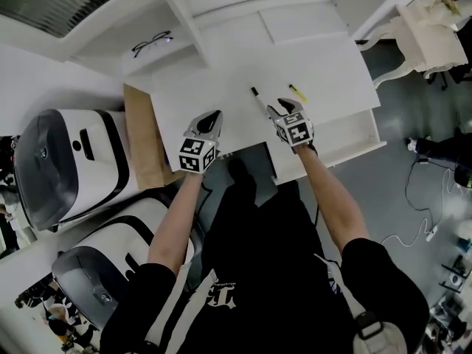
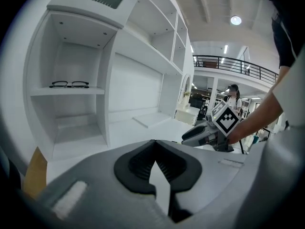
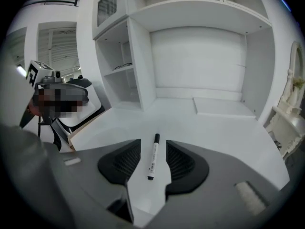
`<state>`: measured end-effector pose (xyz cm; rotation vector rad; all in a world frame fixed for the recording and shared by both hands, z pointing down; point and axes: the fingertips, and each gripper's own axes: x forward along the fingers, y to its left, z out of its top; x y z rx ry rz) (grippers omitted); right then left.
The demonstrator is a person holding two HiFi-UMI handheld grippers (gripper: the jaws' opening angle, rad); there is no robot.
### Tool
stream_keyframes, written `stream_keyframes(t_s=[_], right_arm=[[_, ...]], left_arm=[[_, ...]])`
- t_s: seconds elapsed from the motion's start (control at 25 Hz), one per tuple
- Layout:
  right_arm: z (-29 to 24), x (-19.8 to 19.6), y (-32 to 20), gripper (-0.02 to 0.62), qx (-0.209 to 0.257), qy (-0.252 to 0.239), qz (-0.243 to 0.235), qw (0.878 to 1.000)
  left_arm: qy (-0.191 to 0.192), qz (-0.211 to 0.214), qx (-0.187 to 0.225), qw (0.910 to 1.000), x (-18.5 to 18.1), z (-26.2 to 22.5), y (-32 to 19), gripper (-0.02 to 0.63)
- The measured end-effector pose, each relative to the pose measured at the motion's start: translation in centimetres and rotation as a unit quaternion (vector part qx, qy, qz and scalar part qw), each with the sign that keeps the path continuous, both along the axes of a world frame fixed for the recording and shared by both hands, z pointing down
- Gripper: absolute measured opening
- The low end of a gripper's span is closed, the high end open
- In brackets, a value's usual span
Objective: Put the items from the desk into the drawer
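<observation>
A black-capped white marker [image 1: 258, 99] lies on the white desk [image 1: 332, 72], with a small yellow item [image 1: 297, 92] to its right. My right gripper [image 1: 282, 107] is open just above the desk. In the right gripper view the marker [image 3: 152, 156] lies on the desk [image 3: 209, 132] between the jaws of this gripper [image 3: 153, 149], untouched. My left gripper [image 1: 214, 115] hovers over the desk's left part, its tips meeting with nothing in them [image 2: 153, 144]. An open white drawer [image 1: 354, 135] juts out under the desk's front right.
Black glasses [image 1: 151, 43] rest on a shelf [image 2: 66, 90] in the left cubby. A cardboard box [image 1: 144, 135] and two white-and-black cases [image 1: 66, 161] stand left of the desk. A white chair [image 1: 428, 28] is at the far right, with cables [image 1: 424, 227] on the floor.
</observation>
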<state>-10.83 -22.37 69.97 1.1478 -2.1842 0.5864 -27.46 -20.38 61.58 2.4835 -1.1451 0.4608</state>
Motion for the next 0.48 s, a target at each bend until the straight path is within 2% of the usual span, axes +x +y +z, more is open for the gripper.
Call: stream_keyframes(t_s=[0.48], right_arm=[[4.7, -2.2, -0.8, 0.172, -0.038, 0.030, 0.033, 0.998]], left_arm=[[-0.003, 0.032, -0.019, 0.9993, -3.0, 3.6, -2.4, 0.005]])
